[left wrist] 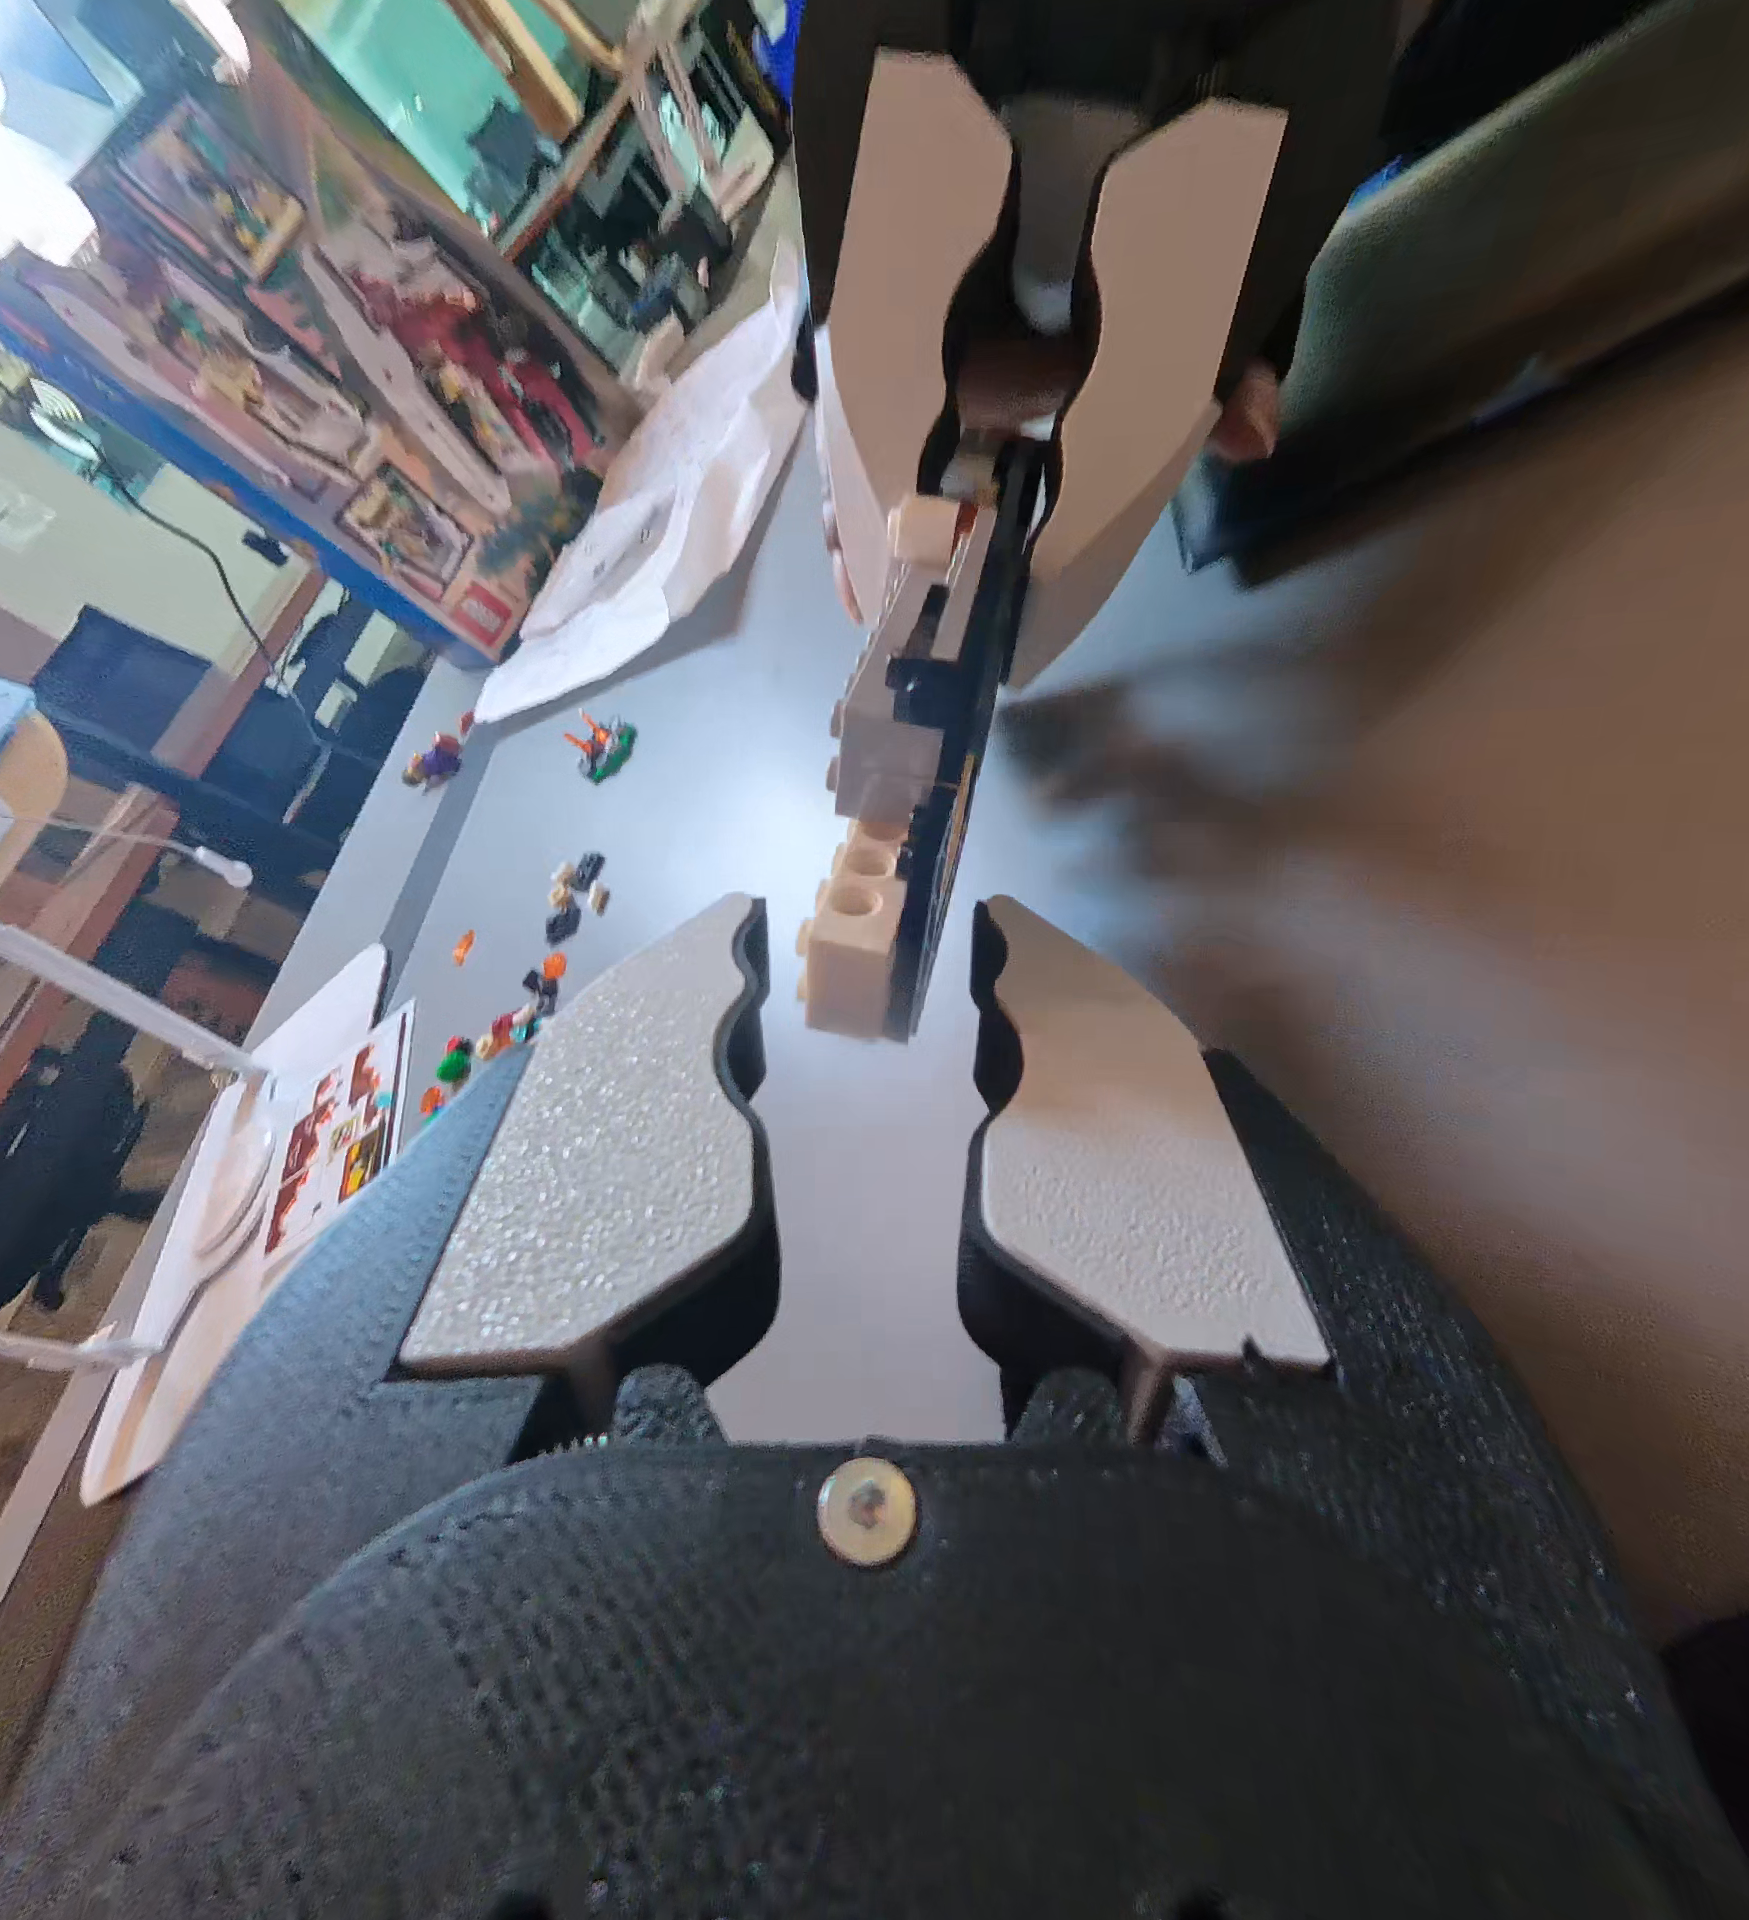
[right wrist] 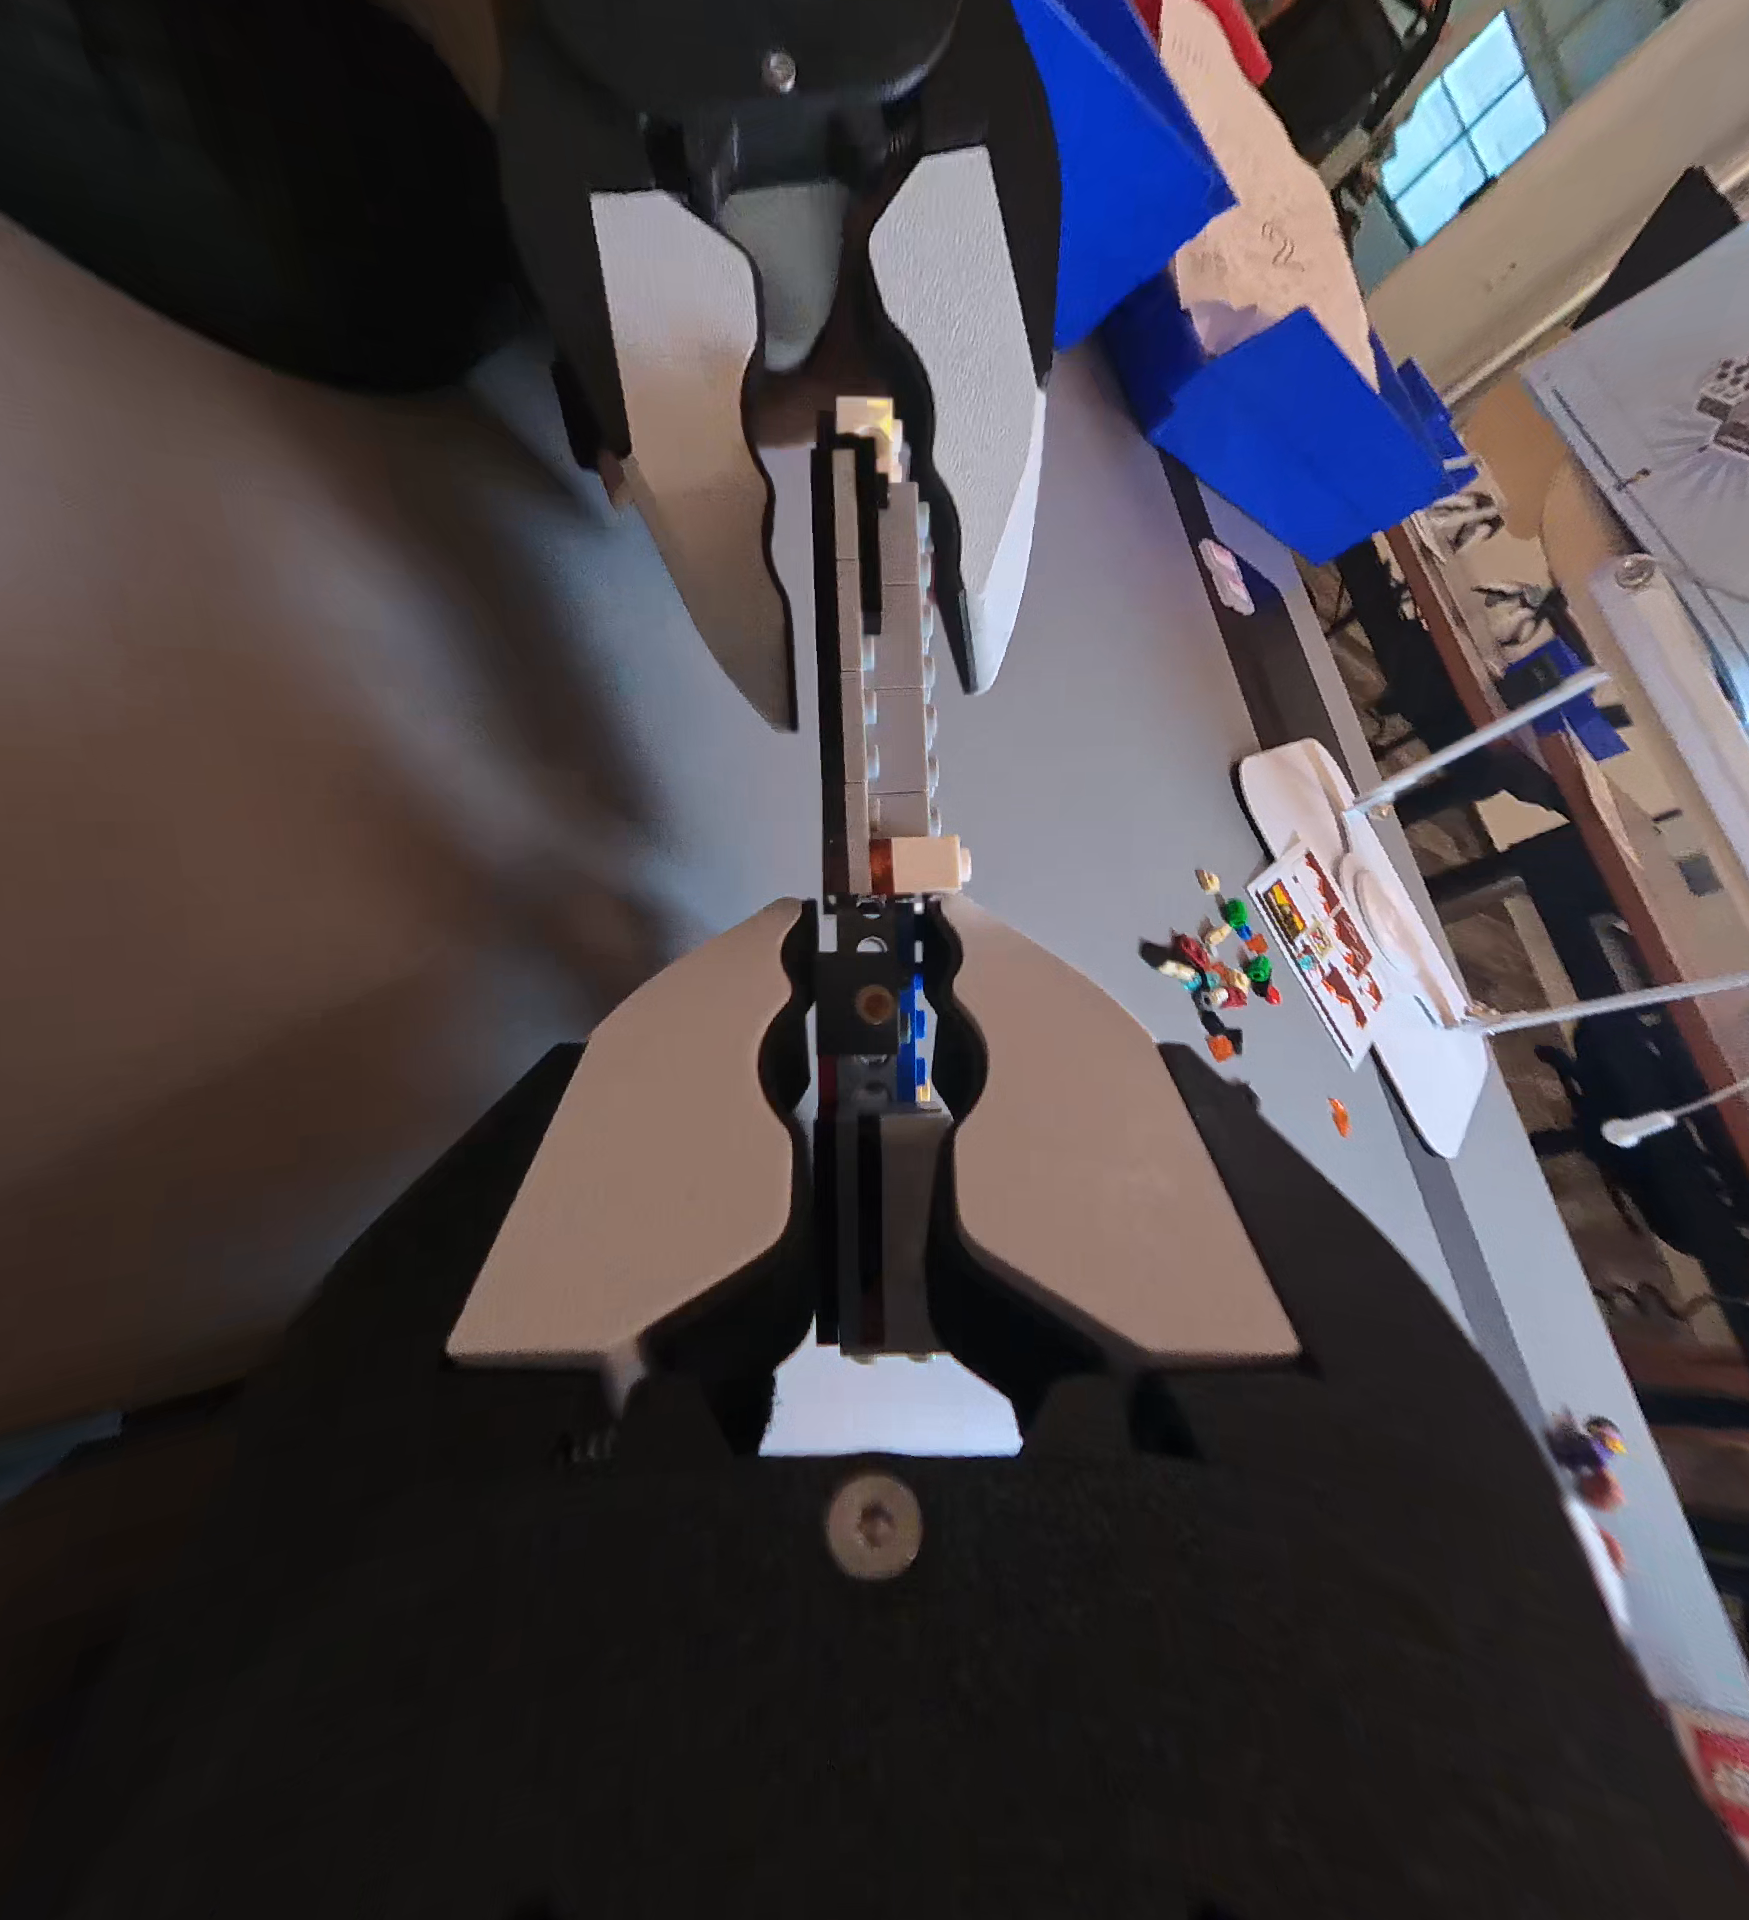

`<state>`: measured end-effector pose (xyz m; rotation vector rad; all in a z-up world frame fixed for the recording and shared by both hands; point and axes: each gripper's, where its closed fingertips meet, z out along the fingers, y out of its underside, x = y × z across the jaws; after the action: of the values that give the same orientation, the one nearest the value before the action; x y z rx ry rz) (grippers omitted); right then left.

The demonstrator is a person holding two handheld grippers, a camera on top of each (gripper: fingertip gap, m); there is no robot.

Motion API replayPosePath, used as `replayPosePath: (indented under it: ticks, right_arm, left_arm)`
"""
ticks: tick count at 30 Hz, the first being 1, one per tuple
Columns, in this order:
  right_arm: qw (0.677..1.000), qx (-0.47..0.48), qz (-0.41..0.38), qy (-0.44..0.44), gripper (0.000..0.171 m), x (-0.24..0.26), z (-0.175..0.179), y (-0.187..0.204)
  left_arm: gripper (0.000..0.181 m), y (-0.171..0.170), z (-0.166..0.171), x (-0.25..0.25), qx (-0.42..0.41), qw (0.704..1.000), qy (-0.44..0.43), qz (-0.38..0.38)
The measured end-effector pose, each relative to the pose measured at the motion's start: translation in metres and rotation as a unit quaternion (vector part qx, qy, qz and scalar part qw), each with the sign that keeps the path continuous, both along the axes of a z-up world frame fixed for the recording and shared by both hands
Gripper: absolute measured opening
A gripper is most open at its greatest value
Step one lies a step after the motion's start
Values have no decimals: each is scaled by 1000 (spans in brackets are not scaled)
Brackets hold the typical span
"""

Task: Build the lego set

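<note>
My right claw (right wrist: 875, 925) clenches one end of the long lego wall assembly (right wrist: 875, 665) above the surface (left wrist: 849, 1195); my left claw (left wrist: 870, 914) gapes at the other. Misaligned closing could snap bricks off.

Blue bins (right wrist: 1296, 457) and white stand (right wrist: 1410, 997) on grey table (left wrist: 735, 821)

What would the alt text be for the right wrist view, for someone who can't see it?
The right gripper is shut on a long black-and-grey lego assembly, holding it edge-up over a grey table. The left gripper faces it, open around the far end. Small loose pieces lie to the right.
</note>
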<state>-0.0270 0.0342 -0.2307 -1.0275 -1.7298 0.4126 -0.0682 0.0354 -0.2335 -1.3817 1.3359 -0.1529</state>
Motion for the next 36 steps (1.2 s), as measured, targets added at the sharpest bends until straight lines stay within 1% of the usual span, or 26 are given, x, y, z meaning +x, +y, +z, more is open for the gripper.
replayPosePath:
  ticks: [2,3,8,11,14,17,19,21,23,25,26,27,31,36]
  right_arm:
    - [999,-19,20,20,19,-2,6,-5]
    - [999,-24,28,29,19,-3,9,-7]
    - [998,-8,48,45,20,-4,17,-7]
    - [998,-8,46,50,26,-5,24,-4]
    - [998,5,48,49,28,-4,32,-3]
    - [998,42,44,30,40,-2,41,-1]
    - [996,79,41,10,43,-2,49,-4]
    - [993,108,45,-8,42,-9,52,-14]
    - [991,121,41,-26,41,-19,46,-21]
    - [986,159,21,-47,35,-26,36,-16]
    - [985,168,13,-41,32,-28,35,-12]
    - [986,165,3,-27,21,-30,38,-10]
    - [990,142,-14,-8,20,-31,41,-9]
    - [995,98,-15,2,20,-29,44,-11]
  left_arm:
    - [27,-7,9,7,3,999,-24,-26]
    - [24,-10,14,10,6,999,-32,-36]
    - [22,-16,24,10,38,998,-33,-39]
    - [21,-18,27,10,61,997,-27,-35]
    - [20,-17,31,9,74,997,-24,-29]
    - [20,-14,29,6,78,997,-9,-19]
    - [20,-12,29,5,78,997,-4,-12]
    - [20,-10,29,5,80,997,9,-2]
    - [20,-9,30,7,82,997,16,6]
    - [20,-9,33,8,85,996,15,13]
    - [20,-9,33,7,85,996,20,18]
    - [20,-9,32,7,85,996,25,22]
    - [20,-9,36,5,82,996,18,38]
    - [20,-11,39,7,64,997,11,38]
